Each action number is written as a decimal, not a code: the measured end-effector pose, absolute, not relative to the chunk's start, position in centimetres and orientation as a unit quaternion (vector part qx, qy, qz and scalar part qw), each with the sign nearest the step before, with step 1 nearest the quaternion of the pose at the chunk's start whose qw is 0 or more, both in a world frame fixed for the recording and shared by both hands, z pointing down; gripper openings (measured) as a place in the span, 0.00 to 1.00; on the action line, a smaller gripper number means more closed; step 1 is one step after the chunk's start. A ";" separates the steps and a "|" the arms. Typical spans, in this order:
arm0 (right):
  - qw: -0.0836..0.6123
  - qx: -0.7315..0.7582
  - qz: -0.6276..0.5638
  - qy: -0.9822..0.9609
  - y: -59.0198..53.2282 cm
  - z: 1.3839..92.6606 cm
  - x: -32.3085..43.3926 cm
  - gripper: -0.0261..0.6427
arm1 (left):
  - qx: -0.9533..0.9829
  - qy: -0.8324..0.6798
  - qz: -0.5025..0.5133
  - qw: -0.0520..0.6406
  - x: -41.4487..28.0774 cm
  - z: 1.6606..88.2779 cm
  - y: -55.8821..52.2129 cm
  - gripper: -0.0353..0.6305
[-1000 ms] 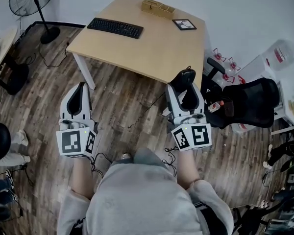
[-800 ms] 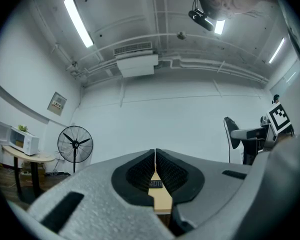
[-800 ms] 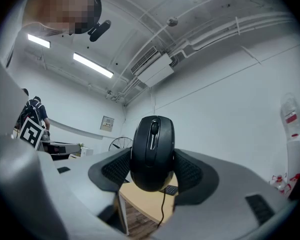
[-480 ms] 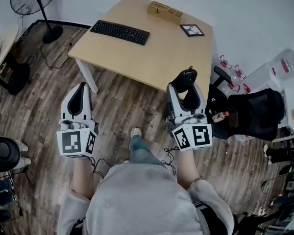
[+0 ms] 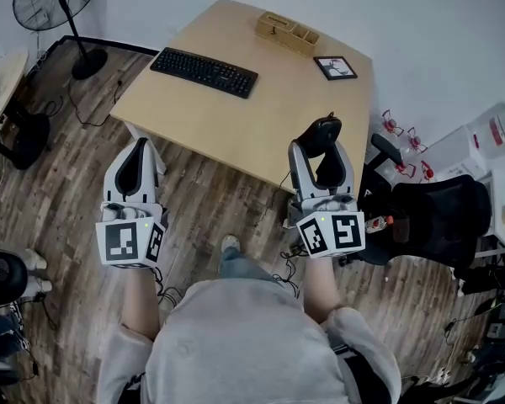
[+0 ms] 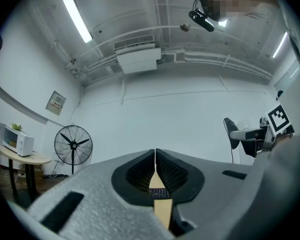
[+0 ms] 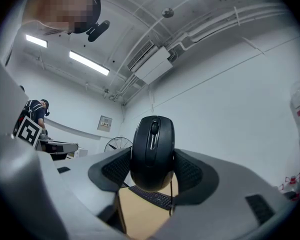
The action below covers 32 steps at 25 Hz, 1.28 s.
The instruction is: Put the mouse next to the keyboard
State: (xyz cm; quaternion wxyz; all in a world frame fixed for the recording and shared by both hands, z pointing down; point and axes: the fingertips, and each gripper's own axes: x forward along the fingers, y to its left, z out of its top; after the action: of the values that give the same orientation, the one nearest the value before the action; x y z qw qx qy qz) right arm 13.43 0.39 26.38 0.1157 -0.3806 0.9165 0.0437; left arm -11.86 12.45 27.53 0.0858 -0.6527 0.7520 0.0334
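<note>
A black mouse (image 5: 318,135) (image 7: 152,152) sits clamped between the jaws of my right gripper (image 5: 320,146) (image 7: 152,169), held over the near right edge of the wooden table (image 5: 261,99). The black keyboard (image 5: 204,71) (image 7: 152,196) lies at the table's far left part, well away from the mouse. My left gripper (image 5: 135,165) (image 6: 155,176) hangs over the floor in front of the table's near left corner, its jaws shut together with nothing between them. Through their narrow slit a bit of keyboard (image 6: 157,192) and table shows.
A wooden organiser box (image 5: 287,32) and a small framed picture (image 5: 335,67) lie at the table's far side. A black office chair (image 5: 429,217) stands to the right, a standing fan (image 5: 55,11) at the far left. Cables trail over the wooden floor (image 5: 210,200).
The person has stepped closer to the table, so it appears nearer. My right gripper with the mouse now reaches the table's near edge; the left gripper keeps its pose.
</note>
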 end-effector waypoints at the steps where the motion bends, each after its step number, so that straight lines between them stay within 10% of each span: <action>1: 0.116 -0.379 0.044 0.917 -0.5 26.3 13.3 0.41 | -0.652 0.752 0.034 0.086 -12.0 27.4 11.6 0.07; 32: 0.124 -0.367 0.022 0.922 -19.6 27.3 7.6 0.41 | -0.653 0.753 0.024 0.084 -16.5 27.8 -7.4 0.07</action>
State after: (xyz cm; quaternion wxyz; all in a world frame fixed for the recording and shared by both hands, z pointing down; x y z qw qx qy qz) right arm 7.55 -19.58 27.34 0.1238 -0.3672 0.9216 0.0216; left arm -16.49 -7.44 27.80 0.0841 -0.6528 0.7525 0.0239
